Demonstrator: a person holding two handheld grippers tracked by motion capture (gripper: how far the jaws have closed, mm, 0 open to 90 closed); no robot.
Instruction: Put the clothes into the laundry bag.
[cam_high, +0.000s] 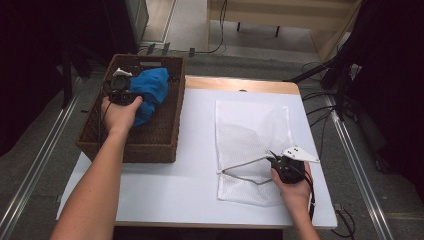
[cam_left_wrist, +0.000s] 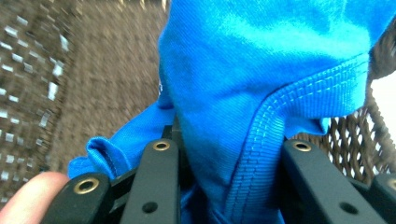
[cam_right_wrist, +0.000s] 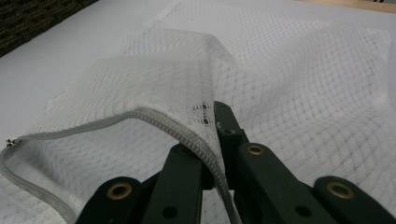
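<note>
a brown wicker basket (cam_high: 150, 142) sits at the left edge of the table, partly overhanging it. in it is a blue garment (cam_high: 150, 92), bunched and lifted toward the basket's middle. the left gripper (cam_high: 120, 86) is over the basket with its jaws clamped on a fold of that cloth; in the left gripper view the blue garment (cam_left_wrist: 261, 93) runs down between the two black jaws, its stitched hem showing, with the woven basket wall (cam_left_wrist: 70, 70) behind.

to the right lies a white mesh laundry bag (cam_high: 252, 130), flat on the table, its zippered mouth toward the person and pulled open. the right gripper (cam_high: 276, 159) is clenched on the upper lip of that mouth, holding it raised off the lower layer; in the right gripper view the zipper edge (cam_right_wrist: 154, 119) passes between the closed jaws.

the table (cam_high: 197, 165) has a white top with a pale wooden strip at its far edge. around it is grey carpet, metal floor rails at both sides, black cables, and dark stands to the right.
</note>
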